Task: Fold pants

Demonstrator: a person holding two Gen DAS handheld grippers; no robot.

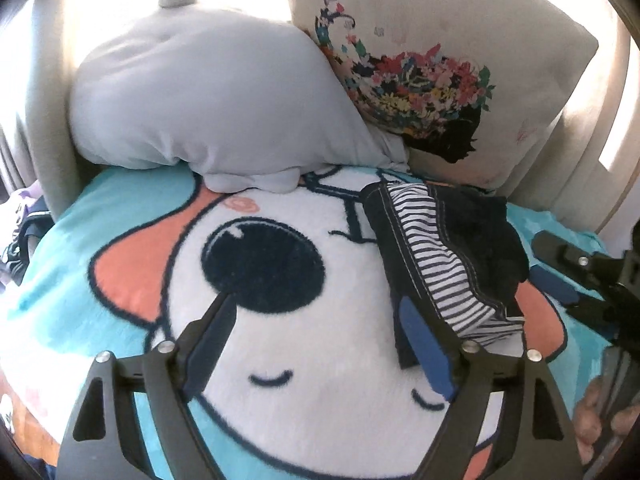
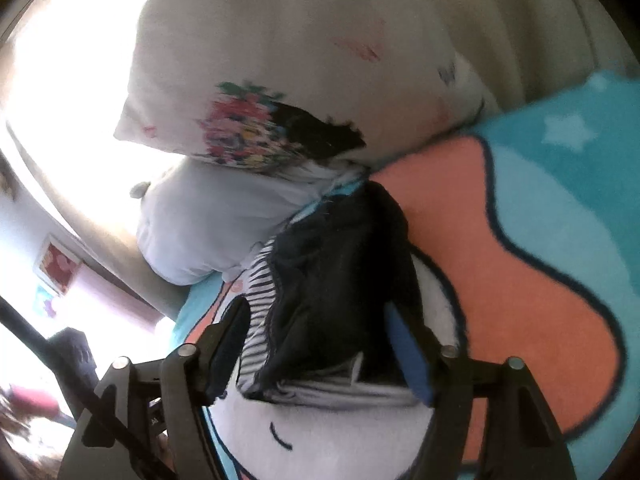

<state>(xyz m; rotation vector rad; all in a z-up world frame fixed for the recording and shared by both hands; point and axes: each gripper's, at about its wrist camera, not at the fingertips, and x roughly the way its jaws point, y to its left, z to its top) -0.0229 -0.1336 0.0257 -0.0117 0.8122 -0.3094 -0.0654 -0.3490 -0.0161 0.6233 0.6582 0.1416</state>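
The pants are a small folded bundle of dark navy cloth with a black-and-white striped lining, lying on the cartoon blanket. My left gripper is open and empty just above the blanket, its right finger at the bundle's near left edge. The right gripper shows at the bundle's right side in the left wrist view. In the right wrist view the pants lie between the fingers of my open right gripper.
A grey plush pillow and a white floral cushion lean against the beige headboard just behind the pants. The blanket spreads to the right. Clothes lie off the bed's left edge.
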